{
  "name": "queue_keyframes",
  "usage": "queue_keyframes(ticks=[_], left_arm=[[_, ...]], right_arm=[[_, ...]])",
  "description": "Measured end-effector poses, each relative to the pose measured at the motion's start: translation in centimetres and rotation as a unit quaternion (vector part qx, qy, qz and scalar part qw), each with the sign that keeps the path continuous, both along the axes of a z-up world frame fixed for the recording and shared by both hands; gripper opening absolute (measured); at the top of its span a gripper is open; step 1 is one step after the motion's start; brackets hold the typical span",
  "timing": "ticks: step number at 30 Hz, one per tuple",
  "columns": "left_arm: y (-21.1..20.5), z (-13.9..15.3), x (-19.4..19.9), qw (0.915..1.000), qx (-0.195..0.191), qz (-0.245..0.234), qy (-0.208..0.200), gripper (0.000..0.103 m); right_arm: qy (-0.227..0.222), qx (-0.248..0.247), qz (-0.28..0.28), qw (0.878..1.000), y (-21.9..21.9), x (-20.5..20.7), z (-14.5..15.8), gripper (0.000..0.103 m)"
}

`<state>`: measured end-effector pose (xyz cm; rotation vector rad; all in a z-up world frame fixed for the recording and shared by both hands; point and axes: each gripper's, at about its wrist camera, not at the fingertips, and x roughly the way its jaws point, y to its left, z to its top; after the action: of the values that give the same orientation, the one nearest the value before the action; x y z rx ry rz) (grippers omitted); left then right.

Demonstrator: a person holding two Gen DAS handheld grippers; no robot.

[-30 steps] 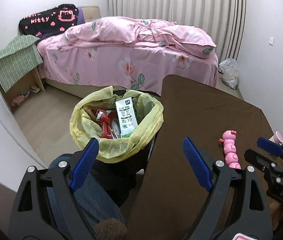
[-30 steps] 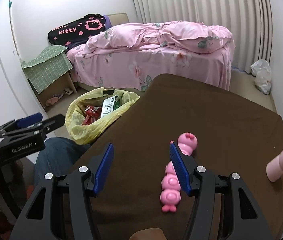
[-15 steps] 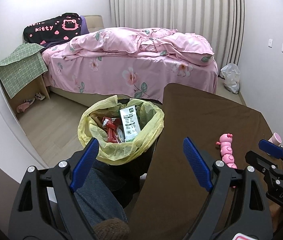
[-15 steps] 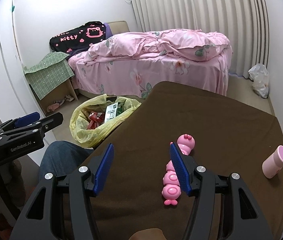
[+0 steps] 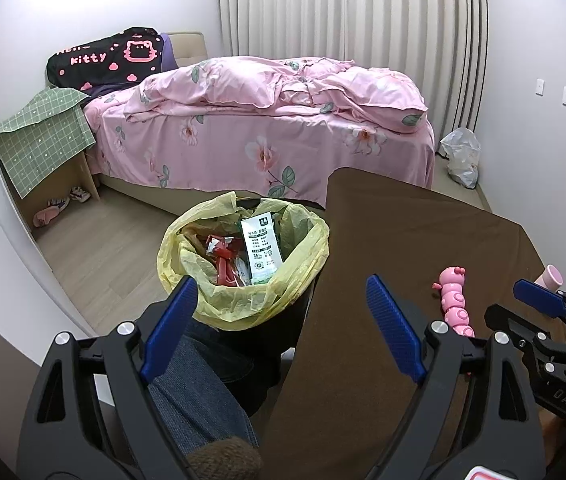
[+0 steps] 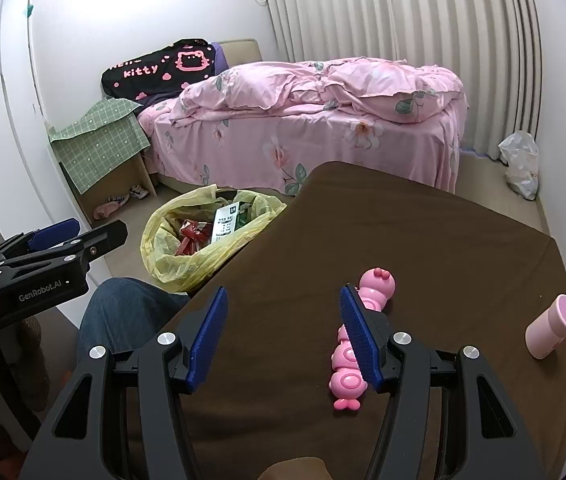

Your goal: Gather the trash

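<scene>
A black bin with a yellow bag (image 5: 243,268) stands on the floor beside the brown table's (image 5: 403,240) left edge; it also shows in the right wrist view (image 6: 199,248). Inside lie a white packet (image 5: 261,248) and red wrappers (image 5: 223,256). My left gripper (image 5: 279,328) is open and empty, held near the bin's front rim and the table edge. My right gripper (image 6: 283,332) is open and empty above the table, with a pink caterpillar toy (image 6: 357,336) just beside its right finger.
A pink cup (image 6: 551,332) lies on its side at the table's right. A person's jeans-clad knee (image 5: 195,392) is below the bin. A pink bed (image 5: 267,128), a green-covered side table (image 5: 43,140) and a white plastic bag (image 5: 461,156) stand behind.
Both grippers have drawn back and risen a little, so the bin and toy look farther away. Both stay open and empty.
</scene>
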<state>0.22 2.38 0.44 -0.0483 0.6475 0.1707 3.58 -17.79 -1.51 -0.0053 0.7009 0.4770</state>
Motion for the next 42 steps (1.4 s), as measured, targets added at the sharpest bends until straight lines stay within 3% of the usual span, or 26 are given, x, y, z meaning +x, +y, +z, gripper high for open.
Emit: queue_keyframes(ticks=[42], left_arm=[[0.28,0.03,0.28,0.9999,-0.004,-0.013,0.003,0.082]], right_arm=[[-0.003,-0.006,-0.001,1.000,0.36,-0.07,0.35,0.055]])
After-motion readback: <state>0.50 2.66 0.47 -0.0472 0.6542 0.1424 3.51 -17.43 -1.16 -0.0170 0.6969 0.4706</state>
